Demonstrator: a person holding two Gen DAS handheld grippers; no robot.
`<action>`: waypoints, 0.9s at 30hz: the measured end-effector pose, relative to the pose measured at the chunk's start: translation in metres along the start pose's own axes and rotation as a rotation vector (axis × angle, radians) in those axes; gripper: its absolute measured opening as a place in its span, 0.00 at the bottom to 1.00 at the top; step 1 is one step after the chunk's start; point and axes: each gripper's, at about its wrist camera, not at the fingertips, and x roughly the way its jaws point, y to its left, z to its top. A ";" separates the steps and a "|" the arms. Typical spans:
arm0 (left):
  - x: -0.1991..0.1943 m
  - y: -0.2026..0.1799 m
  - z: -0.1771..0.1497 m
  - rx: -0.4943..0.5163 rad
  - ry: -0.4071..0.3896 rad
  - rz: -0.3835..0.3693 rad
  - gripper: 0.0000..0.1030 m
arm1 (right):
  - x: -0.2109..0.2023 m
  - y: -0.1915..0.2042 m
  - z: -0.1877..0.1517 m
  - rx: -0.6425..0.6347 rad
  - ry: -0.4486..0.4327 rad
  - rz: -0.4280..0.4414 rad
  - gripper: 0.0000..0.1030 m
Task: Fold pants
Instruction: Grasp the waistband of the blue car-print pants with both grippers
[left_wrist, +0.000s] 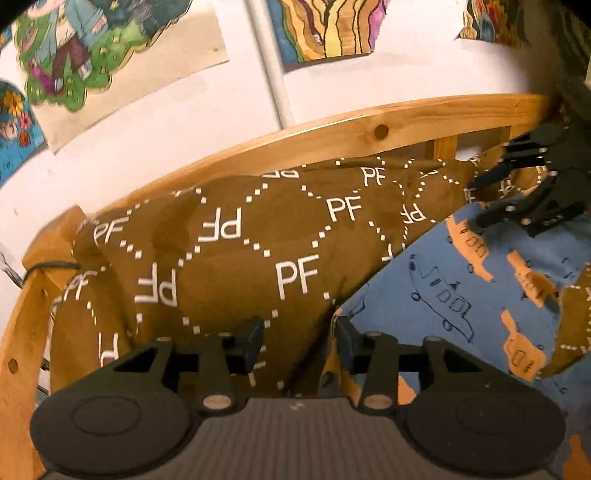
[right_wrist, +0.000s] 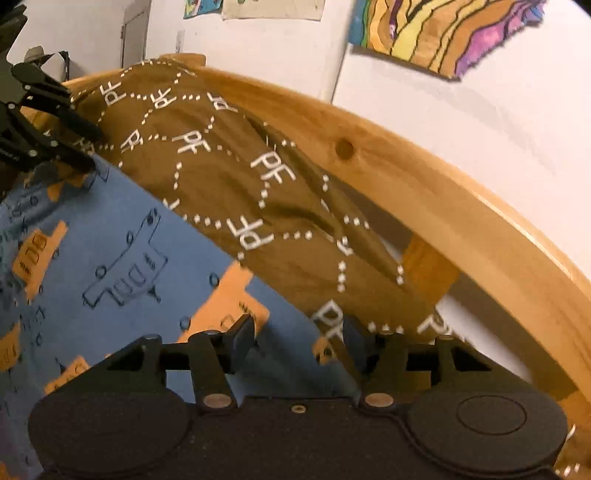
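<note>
The brown pants with white "PF" letters and dotted diamonds lie bunched along the wooden bed rail, on a blue sheet. My left gripper is open, its fingers low over the near edge of the pants. My right gripper is open at the other end of the pants, one finger over the sheet, the other at the cloth edge. Each gripper shows in the other's view: the right one at far right, the left one at far left, both by the cloth's edge.
The curved wooden bed rail runs behind the pants, with slats below it. The blue sheet with orange and drawn vehicles covers the mattress. Drawings hang on the white wall behind.
</note>
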 end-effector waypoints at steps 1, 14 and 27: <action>0.000 0.001 -0.001 -0.001 0.011 -0.005 0.46 | 0.003 -0.001 0.004 -0.001 0.002 0.010 0.54; 0.002 -0.019 -0.002 0.086 0.064 0.003 0.00 | 0.016 0.020 0.011 -0.038 0.079 0.014 0.00; -0.082 -0.054 -0.041 0.278 -0.175 0.029 0.00 | -0.101 0.074 -0.035 -0.139 -0.135 -0.087 0.00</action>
